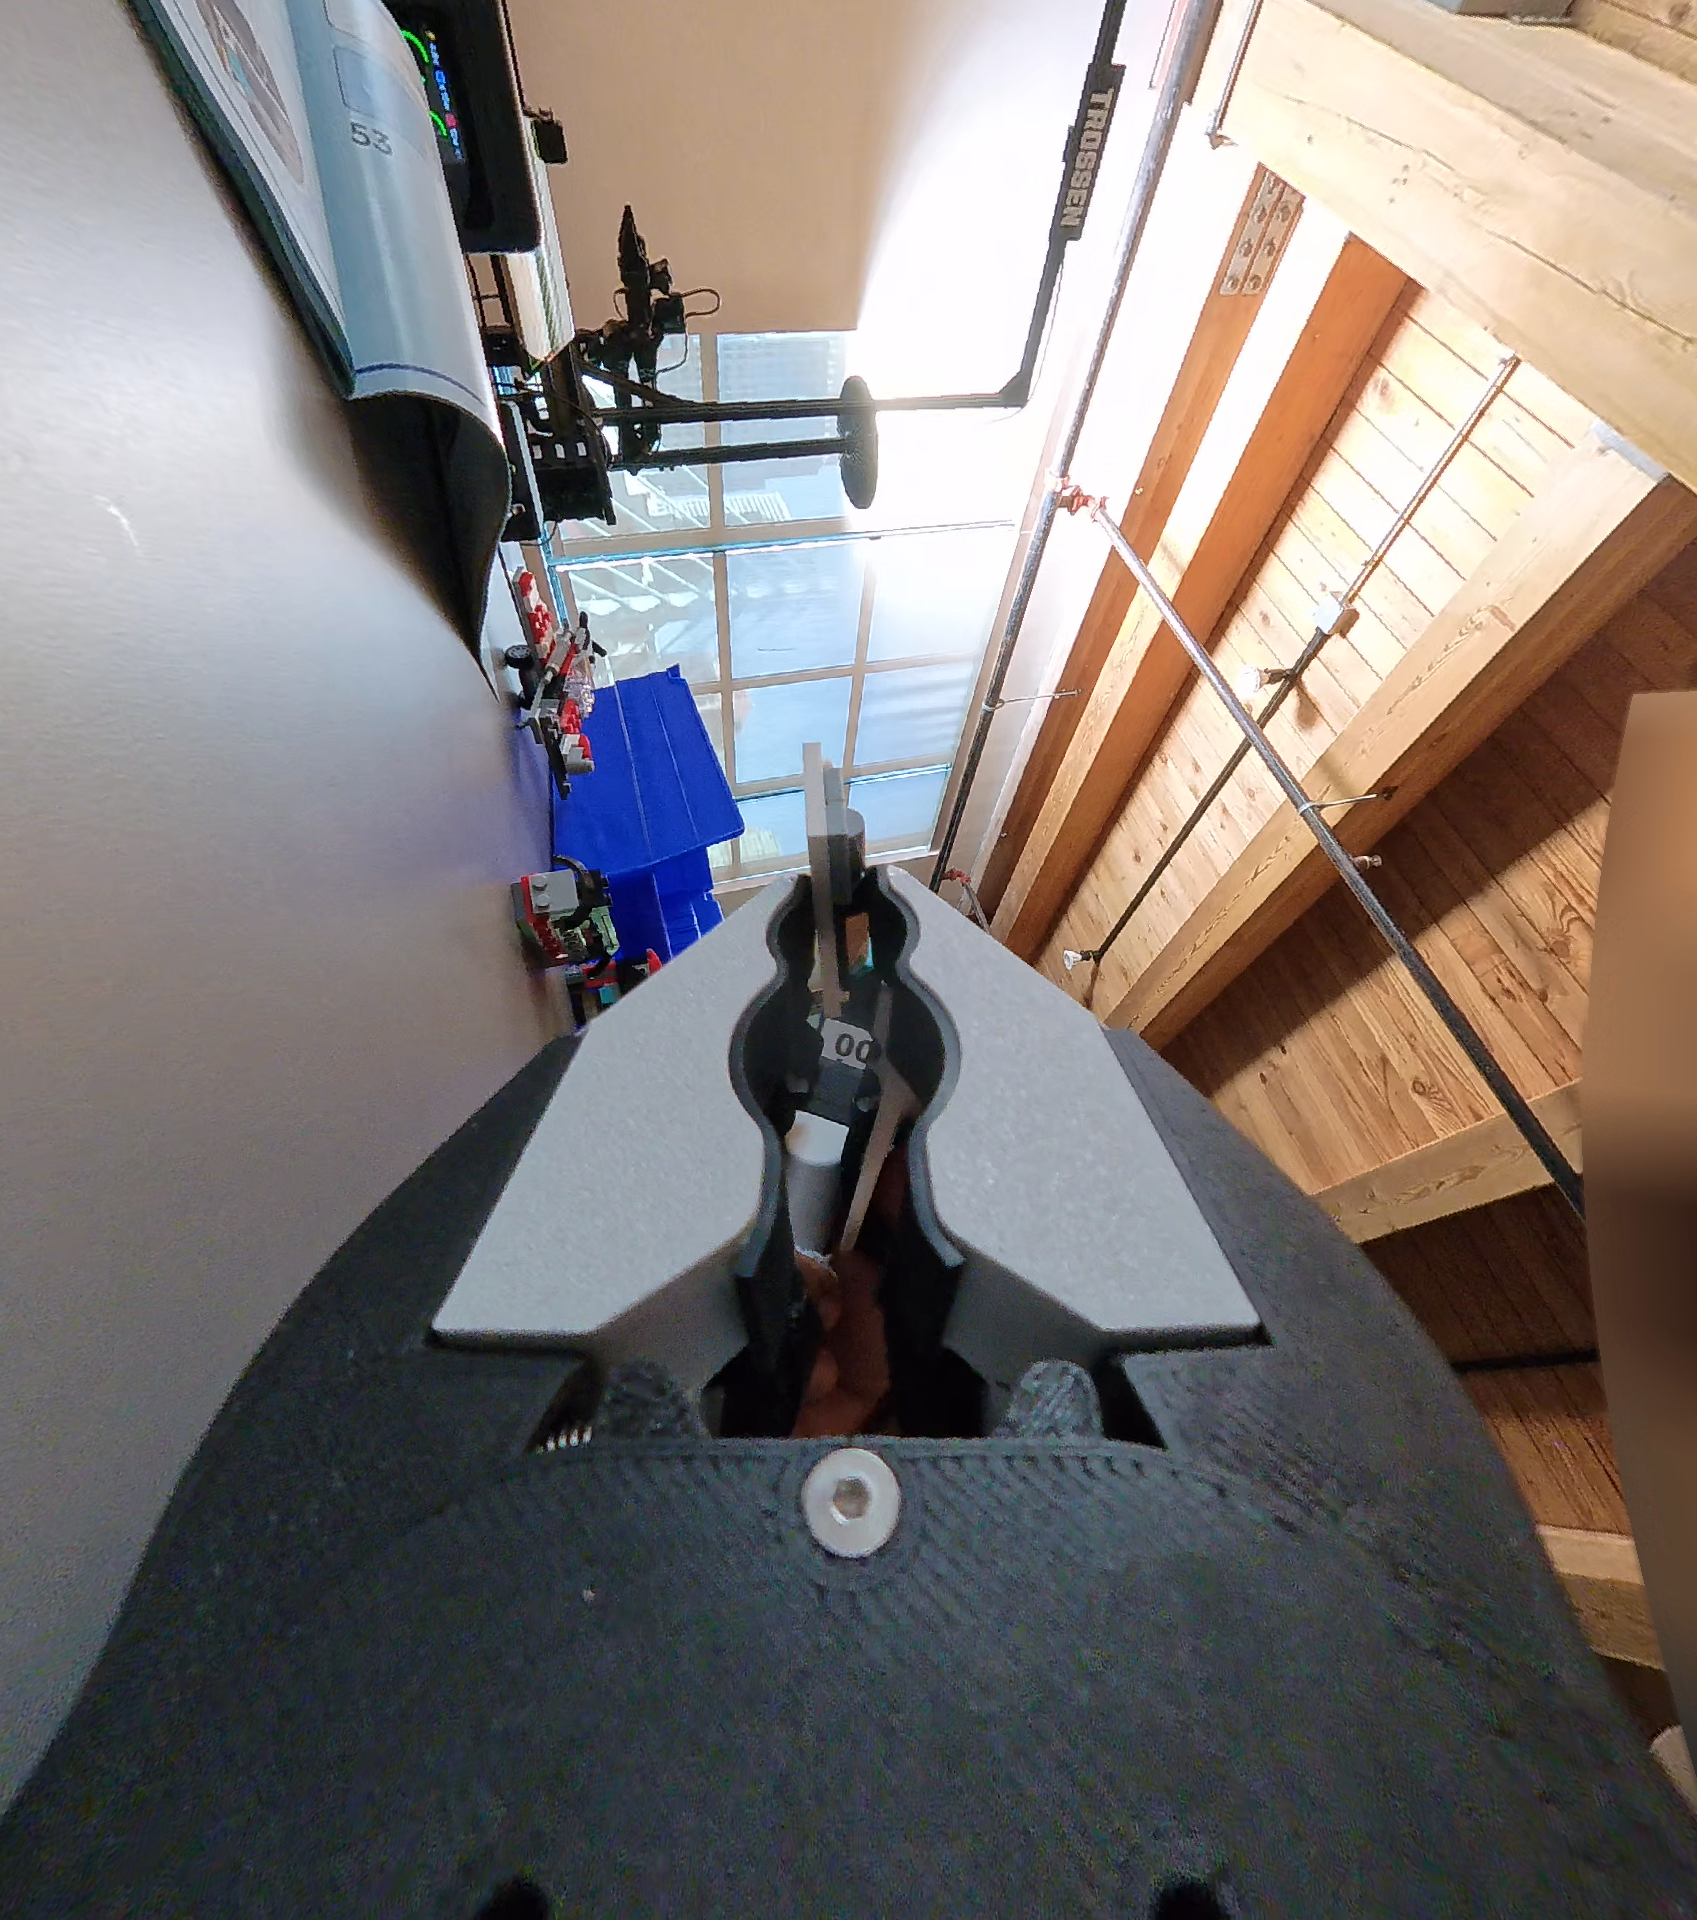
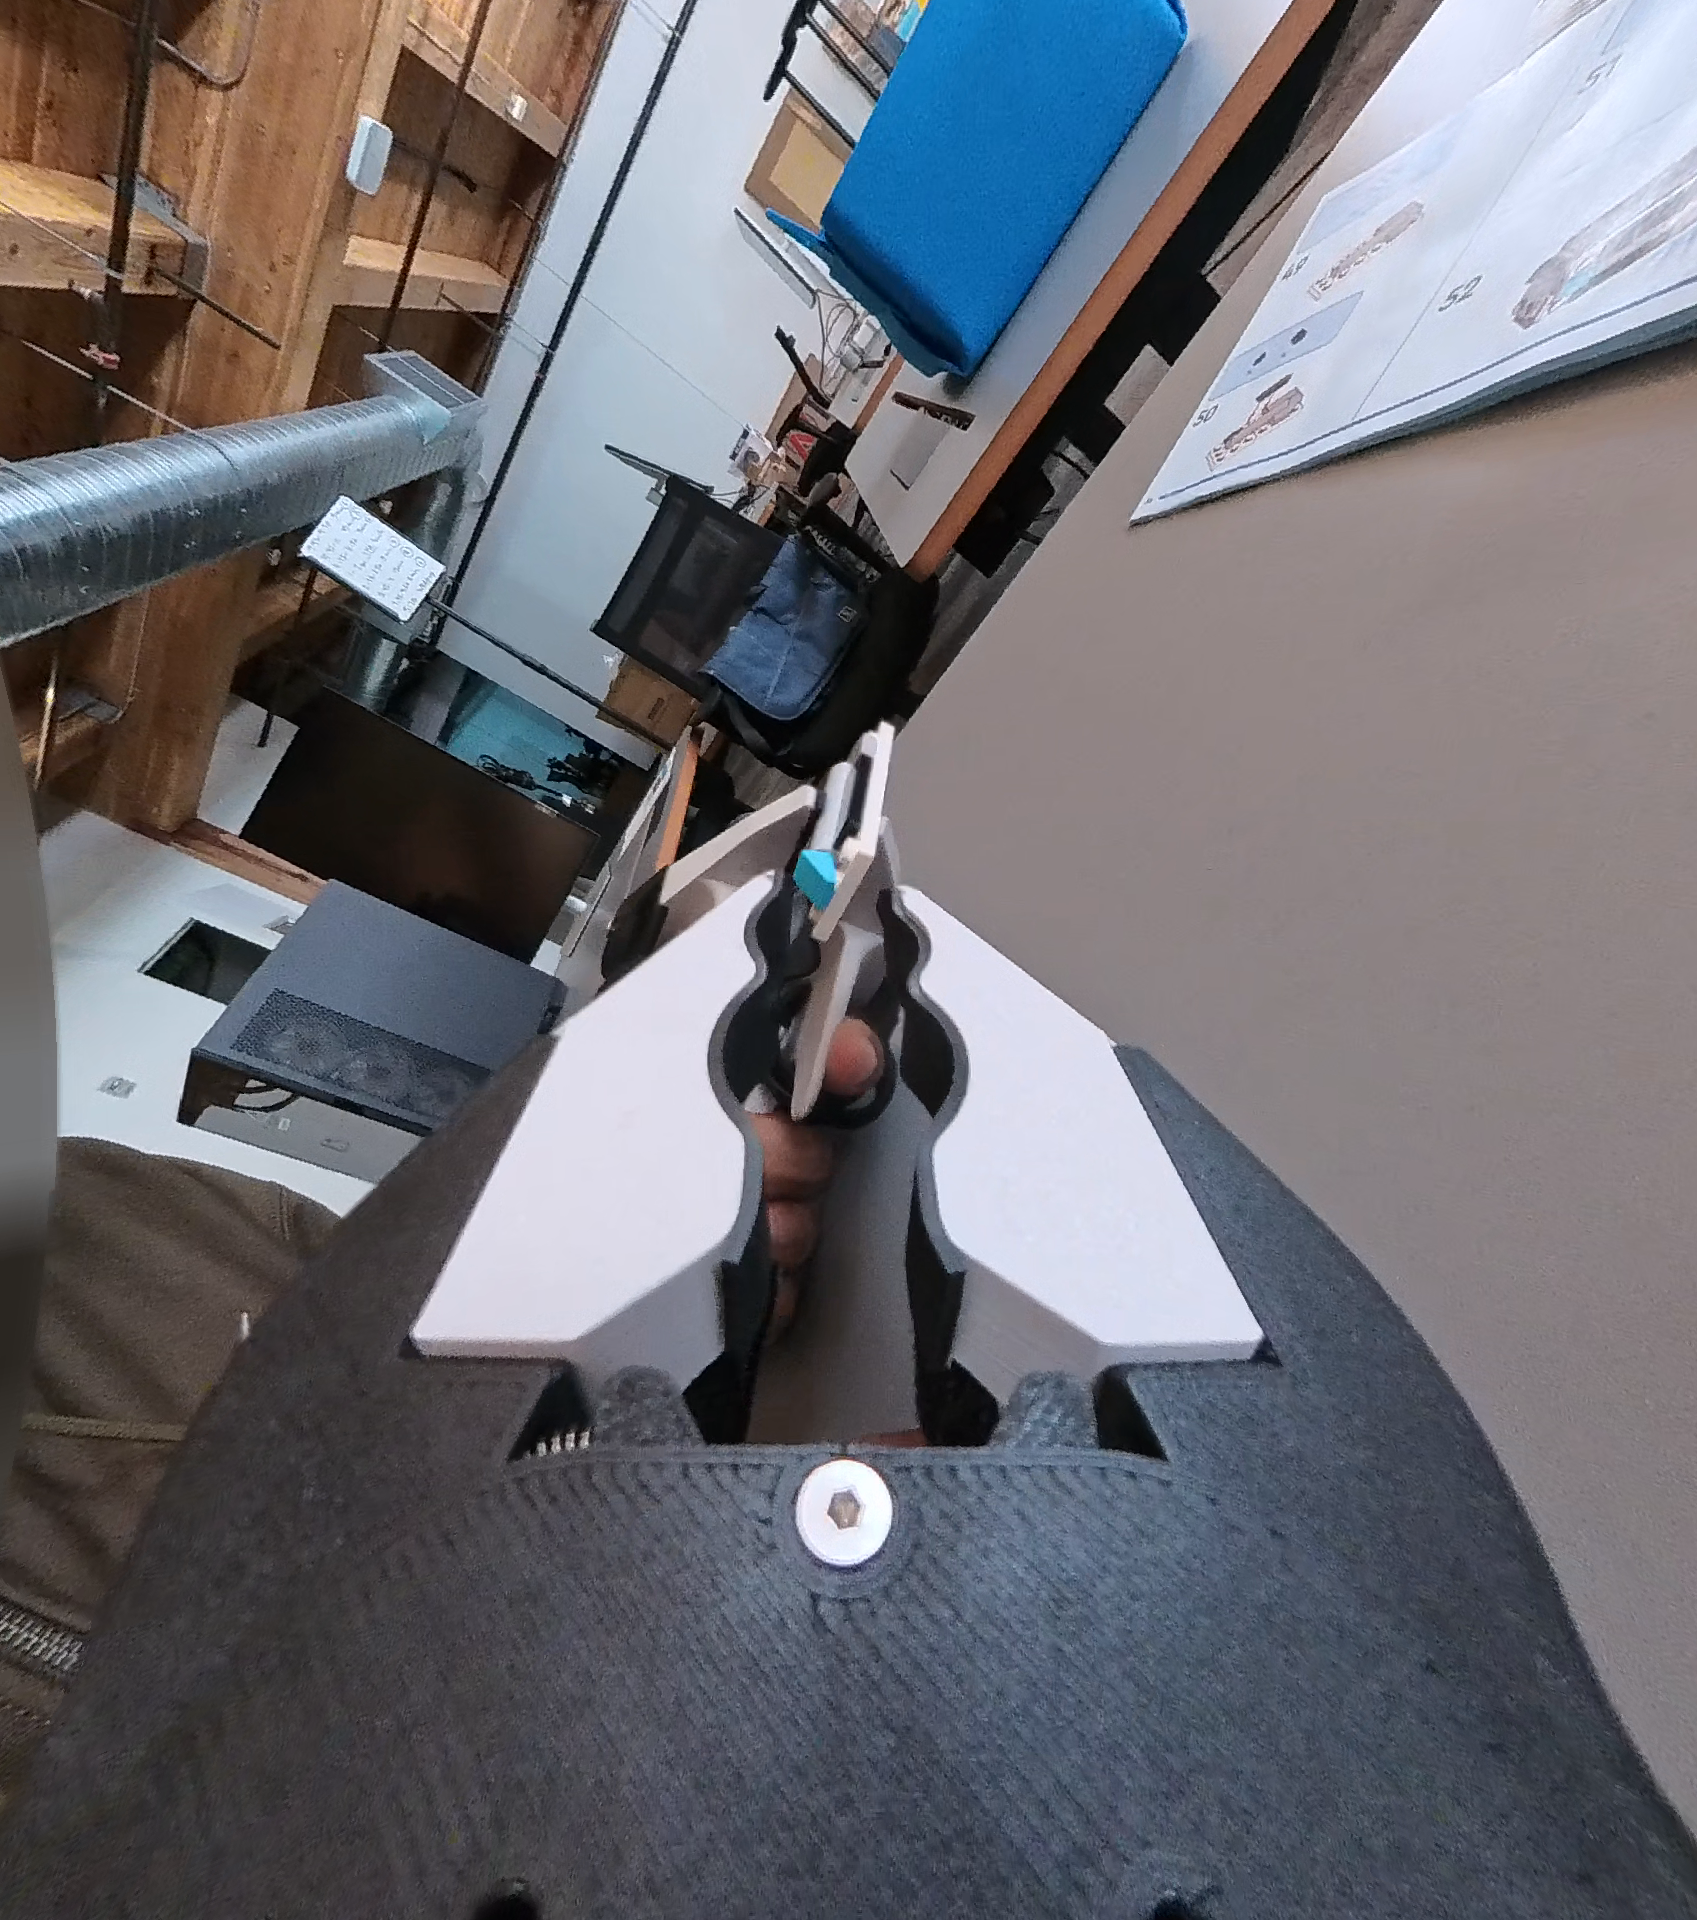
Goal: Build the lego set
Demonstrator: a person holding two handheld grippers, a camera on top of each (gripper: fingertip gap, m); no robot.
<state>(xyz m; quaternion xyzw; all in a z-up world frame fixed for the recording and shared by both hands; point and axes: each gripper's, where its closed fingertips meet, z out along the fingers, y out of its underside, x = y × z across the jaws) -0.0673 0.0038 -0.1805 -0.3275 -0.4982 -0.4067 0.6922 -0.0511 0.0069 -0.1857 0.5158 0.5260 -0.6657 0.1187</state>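
Left gripper [image 1: 839, 899] is raised off the grey tabletop [image 1: 148, 831], tilted so the table runs up the left side of its view. Its grey fingers [image 1: 636, 1101] are nearly together, clamped on a thin grey plate assembly [image 1: 826, 831] that sticks out past the tips edge-on toward the window [image 1: 802, 623]. Open air around that protruding edge. Toy brick builds [image 1: 563, 914] and a blue bin [image 1: 646, 769] sit at the far table edge, well apart from the tips. An instruction booklet [image 1: 387, 229] lies further up the table, one corner curling off the surface. Wood beams and metal rods [image 1: 1343, 831] fill the right side.

Right gripper [image 2: 839, 894] is also off the table, with the grey tabletop [image 2: 1343, 935] on its right. Its white fingers [image 2: 1031, 1122] stand close together about a light grey plate piece [image 2: 849, 873] with a small teal brick [image 2: 816, 871] on it; cannot tell if the pads actually press it. The other gripper's finger [image 2: 740, 842] shows just beyond, touching or nearly touching the same piece, and a person's hand [image 2: 813, 1132] shows through the finger gap. The booklet [image 2: 1550, 239] lies at upper right, well clear. A dark monitor [image 2: 428, 821] and a grey box [image 2: 376, 1018] stand on the left, apart from the tips.
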